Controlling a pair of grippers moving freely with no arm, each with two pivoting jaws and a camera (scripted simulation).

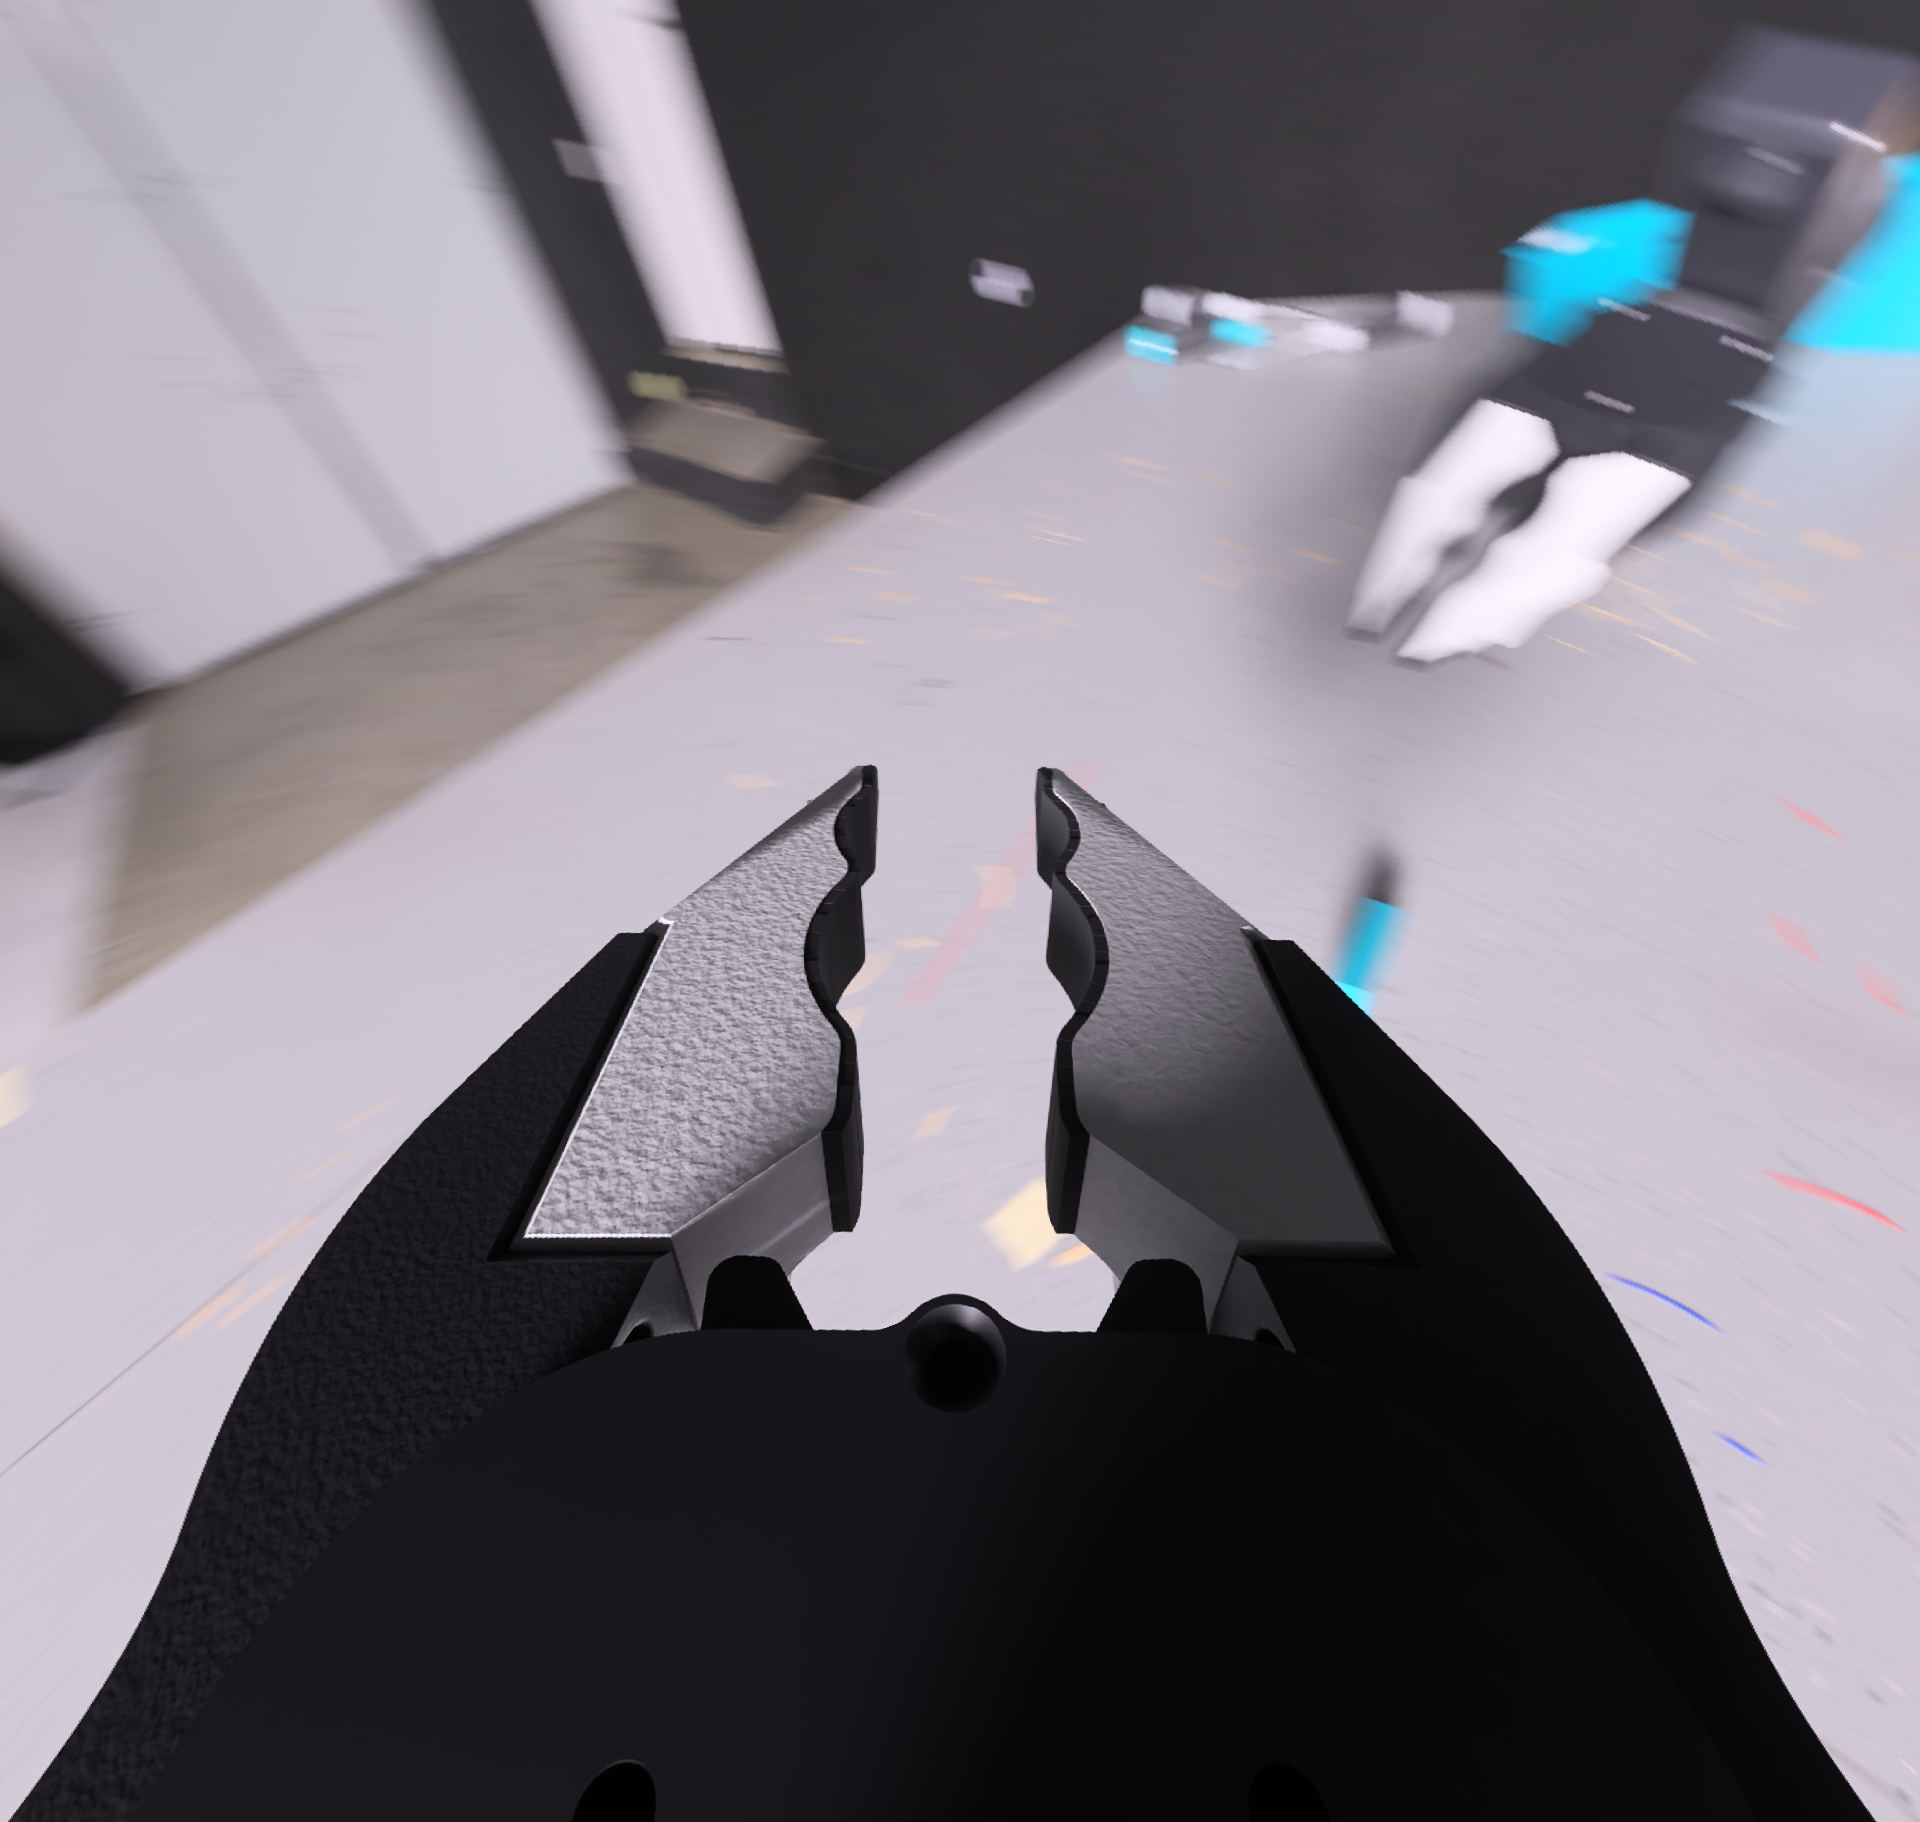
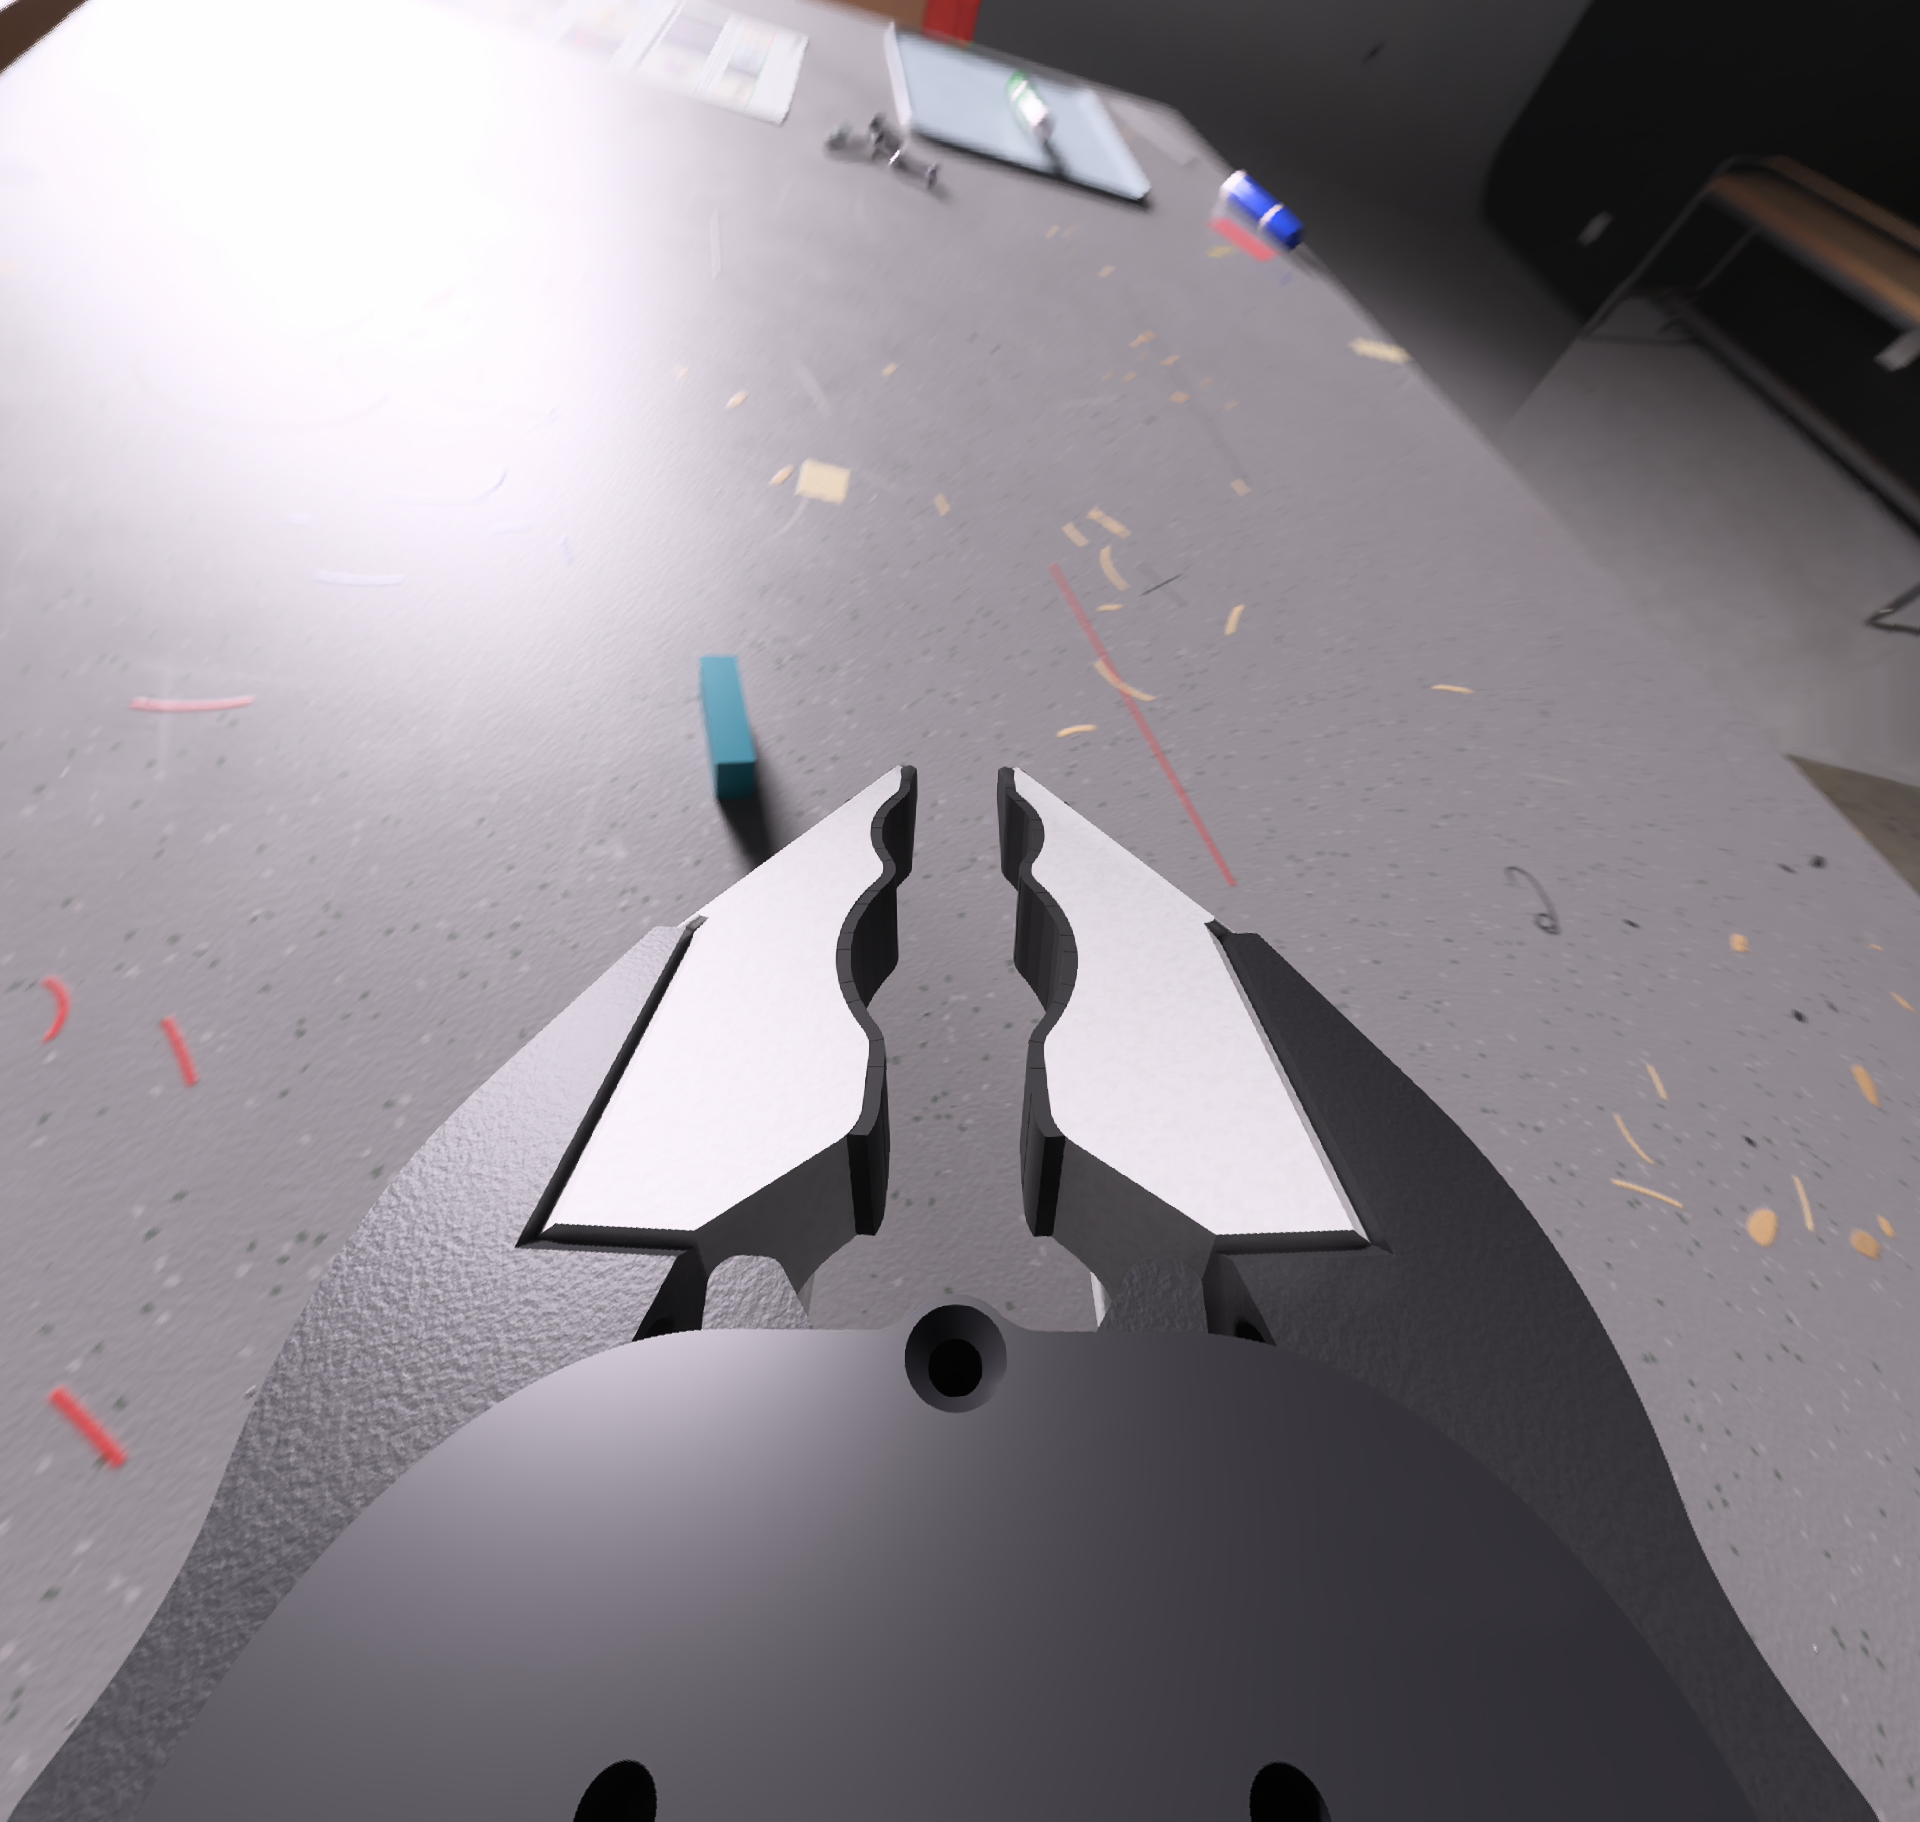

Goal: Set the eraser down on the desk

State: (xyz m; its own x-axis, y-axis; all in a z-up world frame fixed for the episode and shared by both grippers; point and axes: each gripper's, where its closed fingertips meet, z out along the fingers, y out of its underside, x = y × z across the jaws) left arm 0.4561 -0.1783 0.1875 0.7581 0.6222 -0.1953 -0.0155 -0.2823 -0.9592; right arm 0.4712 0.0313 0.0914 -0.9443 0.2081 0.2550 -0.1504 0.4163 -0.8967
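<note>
We find the desk [image 2: 416,422] littered with scraps. The eraser [image 2: 727,728], a teal block, lies flat on it at ten o'clock from the right gripper [image 2: 956,785], just beside its tips, untouched. We judge it light, firm, grippy; best pinched across its long sides. Both the right and the left gripper [image 1: 956,785] stand slightly spread, holding nothing.
</note>
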